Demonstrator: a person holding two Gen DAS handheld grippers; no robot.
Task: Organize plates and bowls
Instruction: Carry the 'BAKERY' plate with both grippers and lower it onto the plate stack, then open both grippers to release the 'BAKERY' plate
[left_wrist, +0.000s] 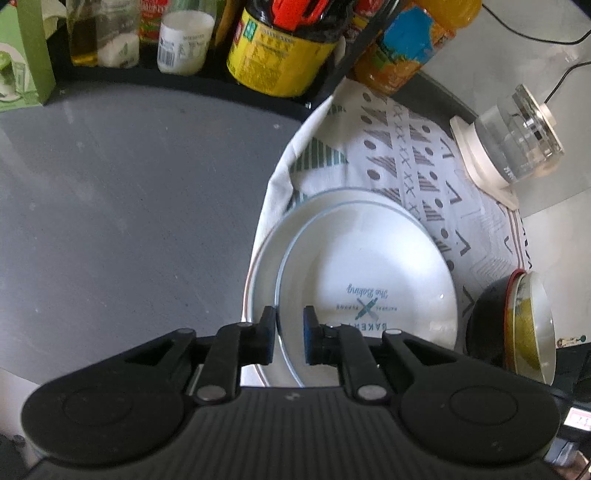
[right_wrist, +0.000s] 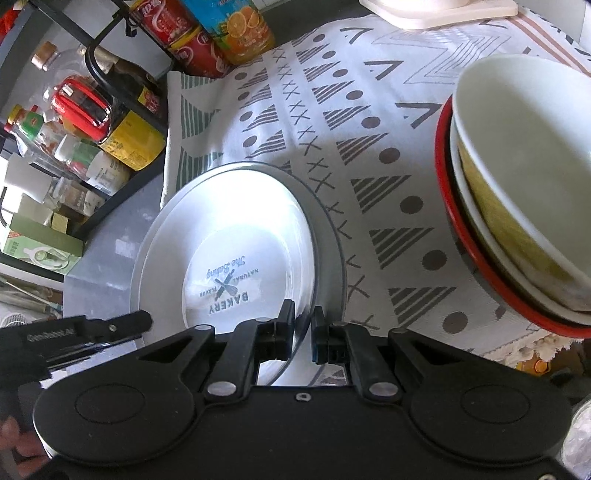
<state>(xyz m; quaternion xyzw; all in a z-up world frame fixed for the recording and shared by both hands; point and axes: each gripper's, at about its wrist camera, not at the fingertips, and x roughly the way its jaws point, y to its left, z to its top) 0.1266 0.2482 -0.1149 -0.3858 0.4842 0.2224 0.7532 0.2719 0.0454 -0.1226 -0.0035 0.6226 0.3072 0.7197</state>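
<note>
Plates (left_wrist: 369, 266) lie stacked on the patterned cloth (left_wrist: 417, 155); left tongs (left_wrist: 290, 334) and right tongs (right_wrist: 303, 334) each clamp the top plate's near rim. Only the right view shows nested bowls (right_wrist: 517, 184) upright right of the plates; the left shows a glass jug (left_wrist: 524, 136) beyond the cloth.

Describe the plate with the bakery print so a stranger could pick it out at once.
Find the white patterned cloth spread beside the black bottle rack. At its near left edge lie two stacked plates; the printed plate is the upper one. Only it carries a "BAKERY" logo; the larger plate beneath shows none.
</note>
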